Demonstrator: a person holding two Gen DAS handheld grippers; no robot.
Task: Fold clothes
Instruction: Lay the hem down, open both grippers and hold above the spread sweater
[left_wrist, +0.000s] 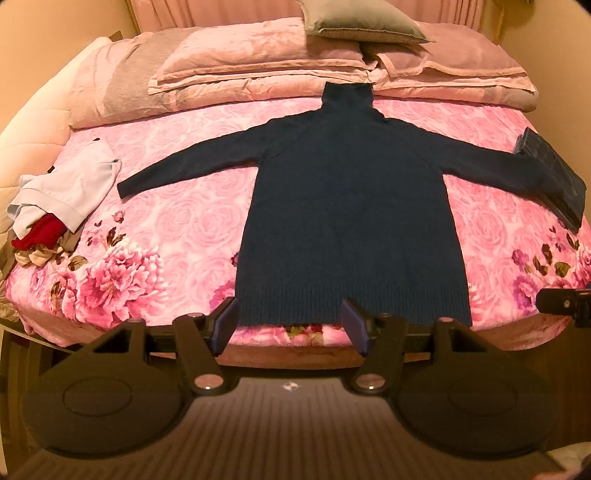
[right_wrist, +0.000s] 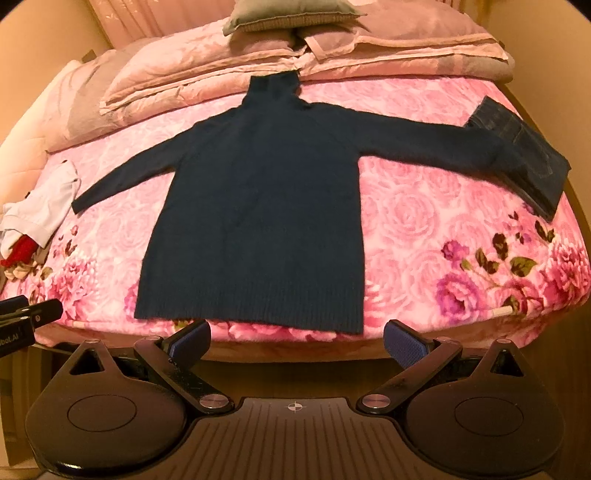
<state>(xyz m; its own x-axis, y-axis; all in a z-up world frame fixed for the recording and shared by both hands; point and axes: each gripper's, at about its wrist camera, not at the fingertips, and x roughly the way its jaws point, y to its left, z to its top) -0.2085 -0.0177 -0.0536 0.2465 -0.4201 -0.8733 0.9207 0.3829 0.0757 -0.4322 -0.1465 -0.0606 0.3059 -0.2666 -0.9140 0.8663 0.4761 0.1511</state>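
A dark navy turtleneck sweater (left_wrist: 347, 206) (right_wrist: 258, 206) lies flat on the pink floral bedspread (left_wrist: 177, 221), collar toward the pillows and both sleeves spread out. My left gripper (left_wrist: 290, 323) stands open at the bed's near edge. Its blue-padded fingers (left_wrist: 226, 319) straddle the left part of the ribbed hem without pressing on it. My right gripper (right_wrist: 295, 343) is open wide just short of the hem's right half, with nothing between its pads (right_wrist: 402, 345). The end of the sweater's right sleeve meets a folded pair of jeans (left_wrist: 554, 177) (right_wrist: 524, 151).
A heap of clothes sits at the bed's left edge, a light blue shirt (left_wrist: 74, 184) over a red garment (left_wrist: 37, 232). Folded pink quilts (left_wrist: 258, 70) and a grey pillow (left_wrist: 362, 22) fill the head of the bed. The bed's front edge (left_wrist: 288, 354) runs under both grippers.
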